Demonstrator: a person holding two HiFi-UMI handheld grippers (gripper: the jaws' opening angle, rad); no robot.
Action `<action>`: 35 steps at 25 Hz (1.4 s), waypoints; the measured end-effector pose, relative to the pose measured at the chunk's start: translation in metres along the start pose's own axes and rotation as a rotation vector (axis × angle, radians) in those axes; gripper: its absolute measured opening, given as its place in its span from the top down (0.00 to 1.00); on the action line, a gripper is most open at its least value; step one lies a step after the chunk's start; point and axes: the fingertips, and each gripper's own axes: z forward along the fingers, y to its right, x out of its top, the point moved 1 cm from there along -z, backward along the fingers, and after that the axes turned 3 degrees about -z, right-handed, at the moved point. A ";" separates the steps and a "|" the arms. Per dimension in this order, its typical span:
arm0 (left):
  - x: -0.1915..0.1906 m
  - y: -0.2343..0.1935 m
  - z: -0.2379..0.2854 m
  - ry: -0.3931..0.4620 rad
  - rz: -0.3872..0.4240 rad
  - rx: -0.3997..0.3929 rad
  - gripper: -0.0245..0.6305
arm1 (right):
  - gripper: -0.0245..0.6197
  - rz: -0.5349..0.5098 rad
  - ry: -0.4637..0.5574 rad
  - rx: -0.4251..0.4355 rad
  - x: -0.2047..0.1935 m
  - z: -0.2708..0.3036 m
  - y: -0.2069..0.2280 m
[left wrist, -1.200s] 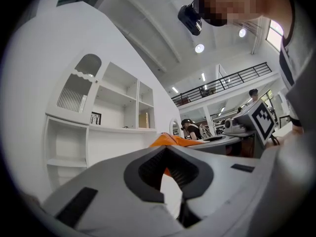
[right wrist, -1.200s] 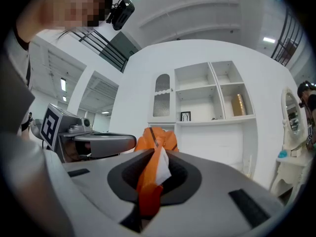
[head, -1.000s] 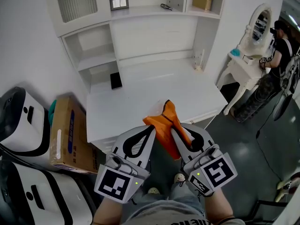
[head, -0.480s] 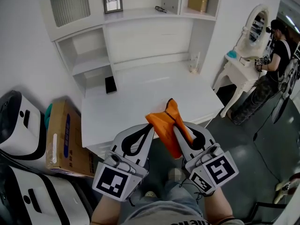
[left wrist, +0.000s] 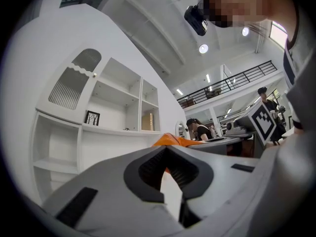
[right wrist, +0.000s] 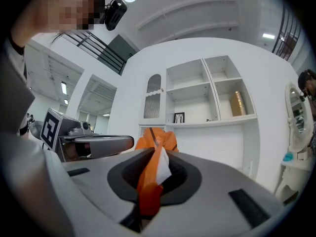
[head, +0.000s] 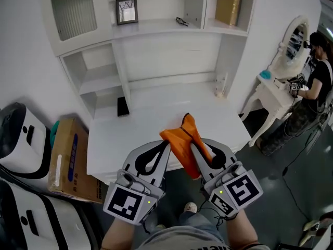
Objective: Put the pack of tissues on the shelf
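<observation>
An orange pack of tissues (head: 183,138) sticks up between the fingers of my right gripper (head: 194,140), which is shut on it in front of the white desk (head: 156,120). In the right gripper view the pack (right wrist: 149,177) fills the gap between the jaws and rises above them. Just left of the pack is my left gripper (head: 167,142), its jaws together with nothing in them. In the left gripper view the pack (left wrist: 170,140) shows just past the tips. The white shelf unit (head: 156,27) stands behind the desk, above both grippers.
On the shelf are a picture frame (head: 127,10), glasses (head: 182,21) and a golden box (head: 229,7). A black object (head: 123,107) and a small white item (head: 222,85) sit on the desk. A cardboard box (head: 65,158) lies left; a person (head: 312,87) stands at a vanity, right.
Both grippers keep the same pose with the pack still held. The head view has tilted up a little, so more of the shelf unit shows.
</observation>
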 end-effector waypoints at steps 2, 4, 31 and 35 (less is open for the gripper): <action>-0.005 -0.003 0.014 -0.041 -0.015 0.013 0.90 | 0.90 0.001 0.002 0.016 0.001 0.009 0.015; -0.008 -0.007 0.028 -0.050 -0.021 0.025 0.90 | 0.90 0.002 0.004 0.030 0.001 0.017 0.028; -0.027 -0.040 0.120 -0.083 0.033 0.252 0.90 | 0.90 0.026 0.022 0.257 -0.020 0.085 0.121; -0.031 -0.061 0.120 -0.088 0.031 0.255 0.90 | 0.90 0.025 0.006 0.256 -0.025 0.103 0.118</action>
